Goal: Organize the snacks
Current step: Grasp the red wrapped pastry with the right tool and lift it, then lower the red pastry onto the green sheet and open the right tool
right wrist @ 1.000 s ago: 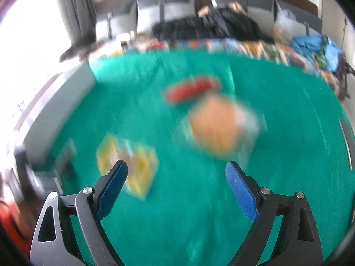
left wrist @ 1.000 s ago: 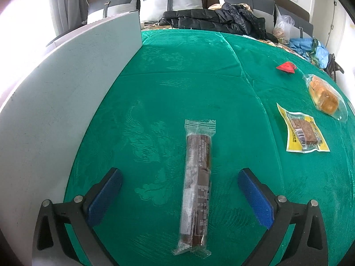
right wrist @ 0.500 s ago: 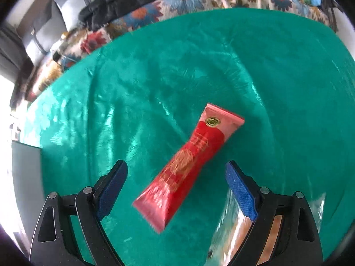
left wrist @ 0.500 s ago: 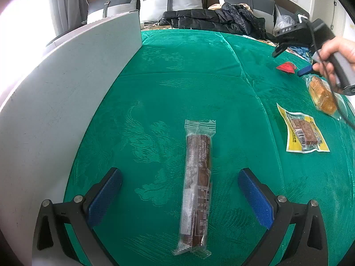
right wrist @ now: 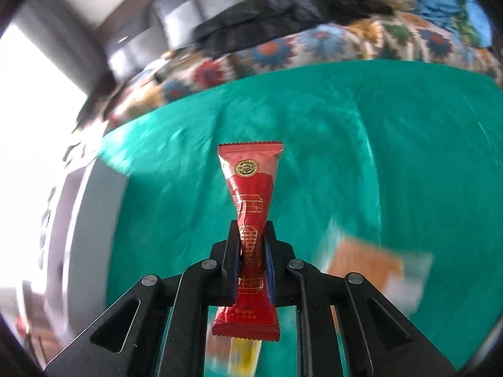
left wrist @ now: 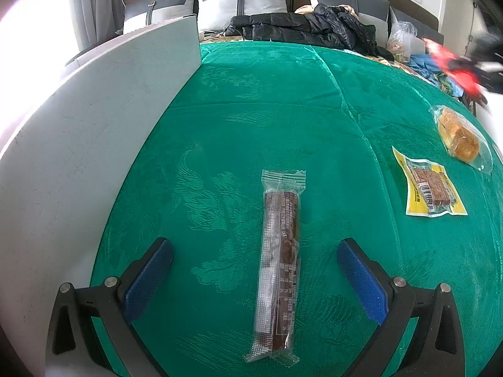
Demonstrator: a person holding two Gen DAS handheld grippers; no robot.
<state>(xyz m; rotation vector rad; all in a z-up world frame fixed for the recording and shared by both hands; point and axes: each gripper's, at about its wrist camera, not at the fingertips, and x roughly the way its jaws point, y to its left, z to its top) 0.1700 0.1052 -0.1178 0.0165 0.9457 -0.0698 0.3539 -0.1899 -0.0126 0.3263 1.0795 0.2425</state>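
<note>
Red snack pouch (right wrist: 251, 220) is pinched tight in the right gripper (right wrist: 251, 251), jaws just snapped shut on its middle (left view only catches a red blur). Left gripper (left wrist: 254, 251) is spread wide over the brown bar (left wrist: 281, 251) on the green cloth (left wrist: 251, 110).

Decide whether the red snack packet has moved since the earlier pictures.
Yes. The red snack packet has left the green cloth, where it lay; the right gripper jaws just closed on it.
</note>
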